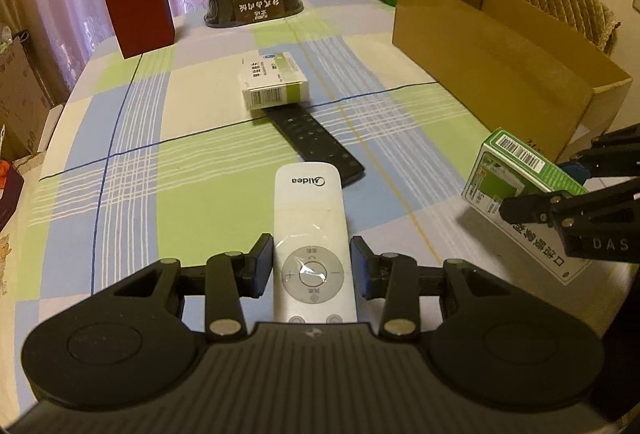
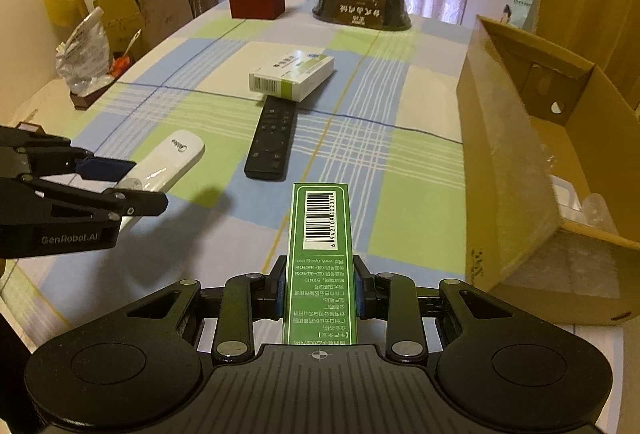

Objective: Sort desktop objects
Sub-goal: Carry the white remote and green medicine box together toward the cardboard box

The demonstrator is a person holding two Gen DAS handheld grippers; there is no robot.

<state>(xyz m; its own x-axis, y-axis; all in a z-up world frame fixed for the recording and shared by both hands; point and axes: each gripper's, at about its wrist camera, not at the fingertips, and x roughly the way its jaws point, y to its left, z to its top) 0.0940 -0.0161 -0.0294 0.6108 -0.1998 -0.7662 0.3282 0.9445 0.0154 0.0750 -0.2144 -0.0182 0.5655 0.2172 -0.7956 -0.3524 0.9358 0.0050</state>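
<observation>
Checked cloth in blue, green and white covers the bench point(image 1: 132, 137), with an open cardboard box point(image 1: 492, 69) along one edge. Near that box, the right tool point(image 2: 320, 290) clamps a green carton point(image 2: 318, 254). Farther from the box, the left tool point(image 1: 312, 268) brackets a white Midea remote point(image 1: 310, 230); whether it grips, I cannot tell. Beyond lie a black remote point(image 1: 316, 139) and a white medicine box point(image 1: 274, 79).
</observation>
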